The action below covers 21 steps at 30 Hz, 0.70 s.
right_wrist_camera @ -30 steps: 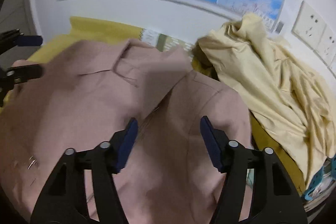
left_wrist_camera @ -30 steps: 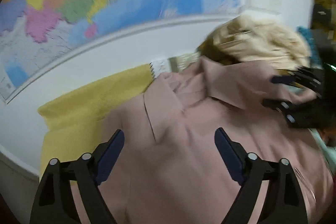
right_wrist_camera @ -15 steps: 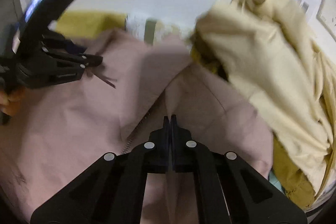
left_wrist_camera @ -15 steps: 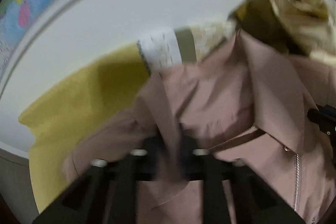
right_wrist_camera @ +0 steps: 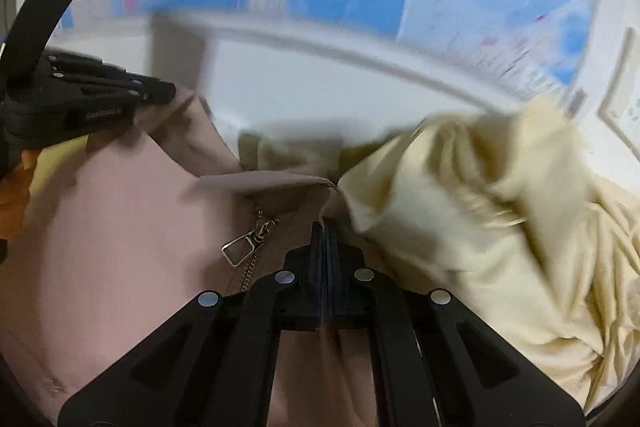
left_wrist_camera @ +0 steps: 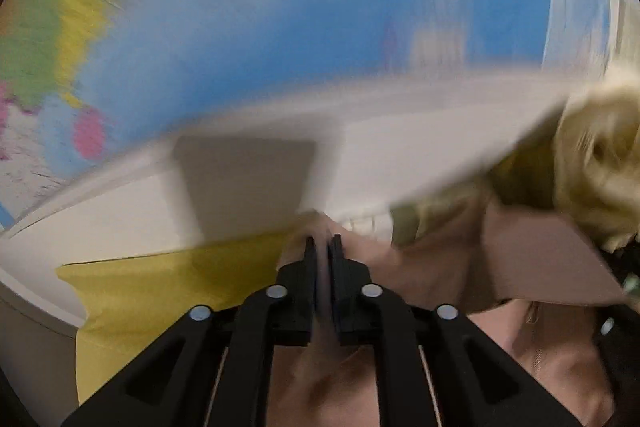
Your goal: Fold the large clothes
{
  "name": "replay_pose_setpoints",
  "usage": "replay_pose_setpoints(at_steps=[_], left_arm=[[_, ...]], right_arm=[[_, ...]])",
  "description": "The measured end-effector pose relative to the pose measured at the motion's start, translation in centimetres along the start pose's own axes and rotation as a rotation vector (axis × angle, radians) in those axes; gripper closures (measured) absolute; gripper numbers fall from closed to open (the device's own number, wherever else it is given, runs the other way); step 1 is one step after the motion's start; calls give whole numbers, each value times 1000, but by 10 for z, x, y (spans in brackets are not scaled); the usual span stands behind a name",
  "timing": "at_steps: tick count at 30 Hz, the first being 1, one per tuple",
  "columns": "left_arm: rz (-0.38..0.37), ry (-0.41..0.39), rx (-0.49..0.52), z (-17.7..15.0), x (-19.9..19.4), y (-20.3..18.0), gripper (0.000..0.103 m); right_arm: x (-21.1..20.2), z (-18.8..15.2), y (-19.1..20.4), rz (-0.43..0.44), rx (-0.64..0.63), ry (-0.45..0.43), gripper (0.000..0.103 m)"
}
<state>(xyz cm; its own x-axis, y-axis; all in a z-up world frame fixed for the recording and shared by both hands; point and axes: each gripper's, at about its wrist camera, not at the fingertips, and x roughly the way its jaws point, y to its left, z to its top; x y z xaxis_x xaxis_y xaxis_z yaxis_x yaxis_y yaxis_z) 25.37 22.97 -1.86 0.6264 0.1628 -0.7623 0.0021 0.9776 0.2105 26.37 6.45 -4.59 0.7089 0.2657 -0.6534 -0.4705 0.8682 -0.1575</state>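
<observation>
Pink jacket point(left_wrist_camera: 532, 259) fills the lower right of the left wrist view, its collar flap pointing toward the frame's lower right. Left gripper point(left_wrist_camera: 323, 247) at bottom centre has just eased slightly apart yet pinches a fold of pink fabric. Yellow cloth point(left_wrist_camera: 152, 287) lies lower left; a blurred wall map point(left_wrist_camera: 280, 7) spans the top.

Right wrist view: the jacket covers the lower left, zipper point(right_wrist_camera: 248, 251) running up the centre toward the collar. Right gripper point(right_wrist_camera: 325, 227), jaws narrow, clamps jacket fabric. Cream garment point(right_wrist_camera: 500, 227) is heaped right.
</observation>
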Motion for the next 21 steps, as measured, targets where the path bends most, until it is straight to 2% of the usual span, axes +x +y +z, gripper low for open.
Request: replay_pose_setpoints(at_steps=[2,3,4,7,8,9,11,14,16,20,21], left_arm=[[15,10,24,-12,11,-4,82],[8,8,26,-16,11,-2,72],[-3,3,23,-19,9,2,54],[-27,-61,17,-30,-20,19,31],[-37,-76,13,-35,-32,26,26],[-35,-107,11,-42,-51,36,25],[-47,-155,25,-62,-83,54,19],[-43,-164,35,-90,-116,72,16],[-48,-166,22,-127,-145,83,16],[-124,-154,-52,-173,-165,92,16],[-145,-152,-83,-193,-174,98,16]], right_arm=[[9,-5,1,-14,-15,25,103],[12,-7,1,-15,-17,36,102],[12,-9,0,-6,-16,42,101],[-2,-13,-6,44,-6,55,84],[-17,-17,-11,73,7,49,65],[-33,-21,-14,92,19,34,40],[-67,-31,-21,92,9,-26,28],[-119,-61,-36,110,-2,-62,28],[-142,-89,-49,158,38,-53,27],[-166,-165,-66,271,158,32,25],[-173,-186,-69,303,187,58,23]])
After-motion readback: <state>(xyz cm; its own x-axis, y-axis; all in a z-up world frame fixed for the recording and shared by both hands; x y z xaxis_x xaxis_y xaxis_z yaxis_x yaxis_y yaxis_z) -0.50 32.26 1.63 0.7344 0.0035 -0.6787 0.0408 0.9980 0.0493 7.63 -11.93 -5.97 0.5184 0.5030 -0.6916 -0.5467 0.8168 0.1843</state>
